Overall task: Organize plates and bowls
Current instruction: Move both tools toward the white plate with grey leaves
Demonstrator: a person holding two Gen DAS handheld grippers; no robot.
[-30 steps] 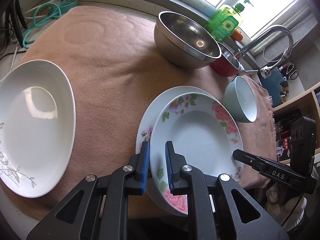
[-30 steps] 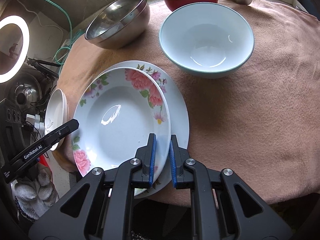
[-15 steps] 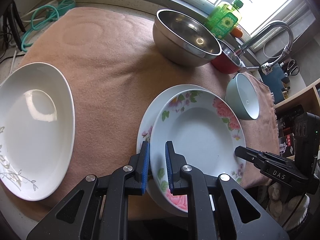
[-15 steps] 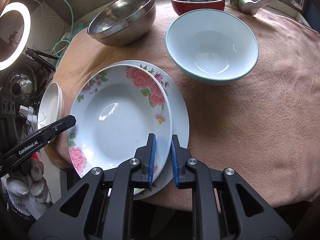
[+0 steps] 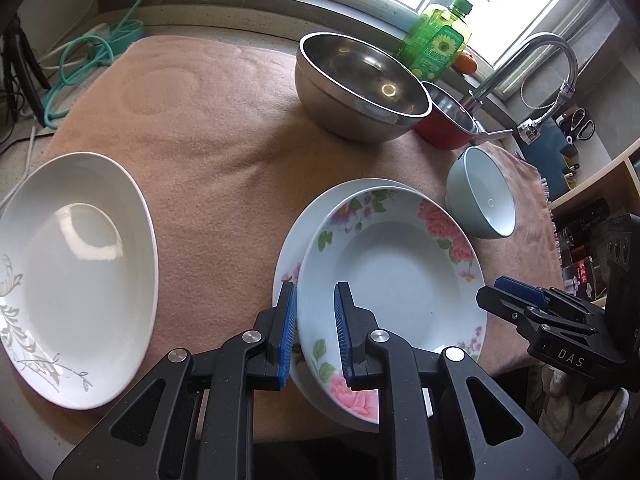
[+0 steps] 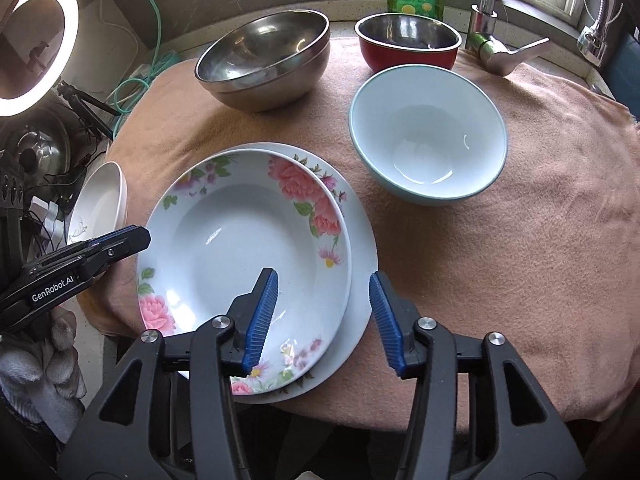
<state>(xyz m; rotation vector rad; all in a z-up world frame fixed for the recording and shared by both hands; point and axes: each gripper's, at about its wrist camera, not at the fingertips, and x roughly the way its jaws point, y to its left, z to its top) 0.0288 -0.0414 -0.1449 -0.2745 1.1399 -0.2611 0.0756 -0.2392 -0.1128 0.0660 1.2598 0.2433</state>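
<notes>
Straddling the near left rim of the upper floral plate point(image 5: 390, 280), the left gripper point(image 5: 316, 336) is seen with its blue-padded fingers point(image 5: 289, 334) narrowly parted, one either side of the rim; whether the pads actually press it cannot be told. The right gripper point(image 6: 322, 320) is held with its fingers point(image 6: 262, 316) spread wide, the left one over the plate's bowl and the right one outside the rims of both plates, nothing being touched.

The upper plate is a deep white dish with pink roses and green leaves on its rim, and it is stacked off-centre on a larger floral plate point(image 6: 362, 280), of which only a crescent is shown. Both lie at the near edge of the tabletop, on a tan towel point(image 5: 224, 152).

A white plate point(image 5: 76, 276) with a grey leaf pattern lies well apart to the left, part of it cut off by the frame. Behind the stack an empty pale blue bowl point(image 6: 428, 136), a steel bowl point(image 6: 264, 58) and a red pot point(image 6: 408, 40) are set. The pot is partly hidden by the steel bowl in the left view.
</notes>
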